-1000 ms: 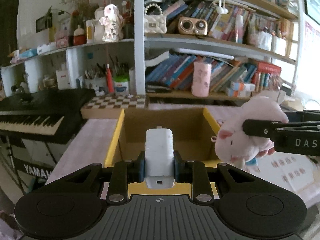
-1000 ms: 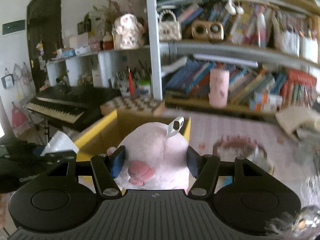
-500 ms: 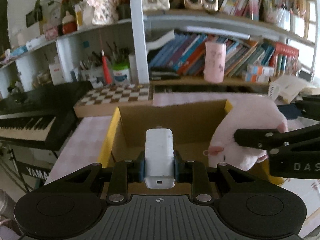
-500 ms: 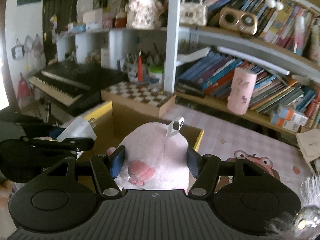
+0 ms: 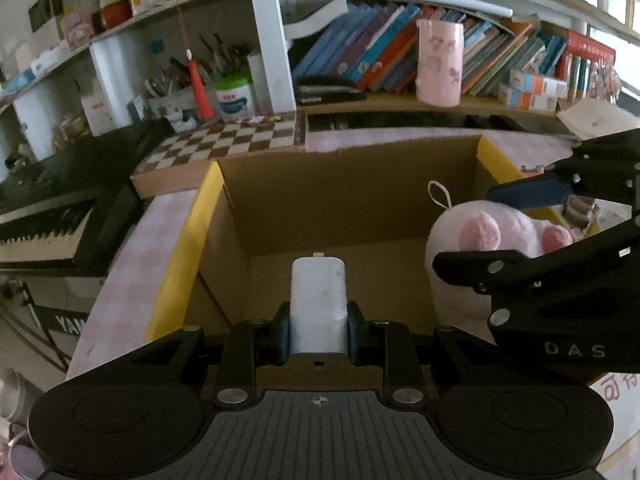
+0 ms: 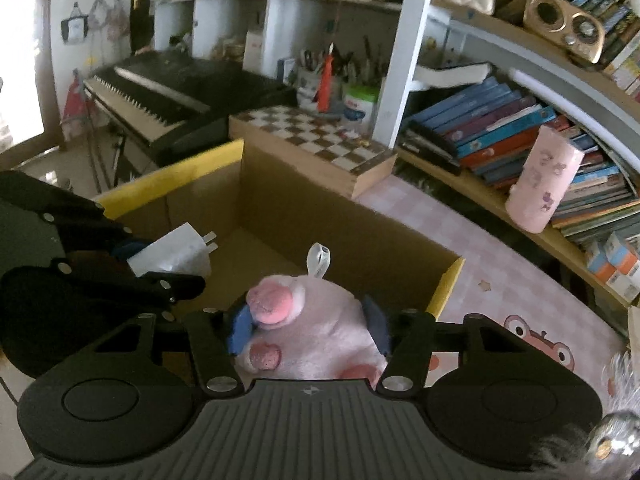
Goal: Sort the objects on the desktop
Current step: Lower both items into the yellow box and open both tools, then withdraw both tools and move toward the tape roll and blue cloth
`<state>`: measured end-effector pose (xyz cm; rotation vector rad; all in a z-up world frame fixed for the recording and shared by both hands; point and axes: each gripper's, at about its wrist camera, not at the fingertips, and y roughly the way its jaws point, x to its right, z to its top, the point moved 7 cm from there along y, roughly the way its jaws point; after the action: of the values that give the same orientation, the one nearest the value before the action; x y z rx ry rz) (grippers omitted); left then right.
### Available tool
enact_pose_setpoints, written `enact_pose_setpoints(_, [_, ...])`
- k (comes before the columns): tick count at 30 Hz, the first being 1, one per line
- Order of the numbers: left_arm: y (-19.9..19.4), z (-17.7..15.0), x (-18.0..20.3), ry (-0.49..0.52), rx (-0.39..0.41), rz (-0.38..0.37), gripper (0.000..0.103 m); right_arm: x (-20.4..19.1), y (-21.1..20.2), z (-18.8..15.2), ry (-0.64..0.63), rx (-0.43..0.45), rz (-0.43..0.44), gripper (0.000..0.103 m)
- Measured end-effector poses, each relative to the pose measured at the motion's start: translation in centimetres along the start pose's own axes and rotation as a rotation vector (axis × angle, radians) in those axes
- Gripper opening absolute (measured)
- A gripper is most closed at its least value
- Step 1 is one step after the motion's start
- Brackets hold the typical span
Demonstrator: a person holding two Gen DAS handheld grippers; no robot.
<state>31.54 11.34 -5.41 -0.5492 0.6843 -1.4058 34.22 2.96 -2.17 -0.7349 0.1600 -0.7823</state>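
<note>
An open cardboard box (image 5: 352, 184) with yellow flaps lies below both grippers. My left gripper (image 5: 318, 320) is shut on a white plug-in charger (image 5: 318, 300), which hangs over the box's inside; its prongs show in the right wrist view, where the charger (image 6: 172, 252) sits in the left gripper (image 6: 160, 260). My right gripper (image 6: 306, 320) has a pink plush toy (image 6: 320, 332) between its blue pads, and its jaws are closing on it. In the left wrist view the plush (image 5: 460, 236) hangs inside the box's right side, in the right gripper (image 5: 484, 228).
A wooden chessboard (image 5: 224, 144) lies just behind the box. A black keyboard piano (image 5: 48, 216) stands to the left. Bookshelves with a pink cup (image 5: 439, 64) line the back. The desk has a pink checked cloth (image 6: 480, 248).
Both grippers have moved forward and down over the box. The plush has turned in the right gripper, so its pink feet now face the left camera. The charger stays gripped.
</note>
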Motion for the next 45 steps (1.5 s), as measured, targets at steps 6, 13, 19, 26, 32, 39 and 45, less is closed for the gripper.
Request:
enact_pose_setpoints(6, [-0.1, 0.2, -0.2, 0.022, 0.013, 0.017, 0.036, -0.2, 0.6, -0.6, 0.004, -0.022, -0.004, 0.052])
enact_pose_setpoints(13, [-3.0, 1.1, -0.9, 0.004, 0.123, 0.037, 0.076, 0.7, -1.7, -0.3, 0.084, 0.036, -0.039, 0.055])
enact_pose_setpoints(19, [-7.0, 1.3, -0.5, -0.024, 0.225, 0.024, 0.081, 1.0, -5.9, -0.3, 0.147, 0.109, -0.082, 0.056])
enact_pose_setpoints(26, [-12.7, -0.5, 0.3, -0.019, 0.326, 0.064, 0.088, 1.1, -11.9, -2.7, 0.262, 0.19, -0.143, 0.058])
enact_pose_setpoints(32, [-15.7, -4.1, 0.8, -0.074, 0.307, 0.051, 0.09, 1.4, -15.9, -7.4, 0.451, 0.185, -0.234, 0.06])
enact_pose_setpoints(39, [-17.3, -10.1, 2.4, -0.11, 0.22, 0.021, 0.092, -2.2, -18.9, -13.5, 0.574, 0.113, -0.319, 0.064])
enact_pose_setpoints(45, [-18.0, -13.6, 2.6, -0.112, 0.144, -0.006, 0.092, -5.3, -19.7, -16.1, 0.554, 0.061, -0.311, 0.065])
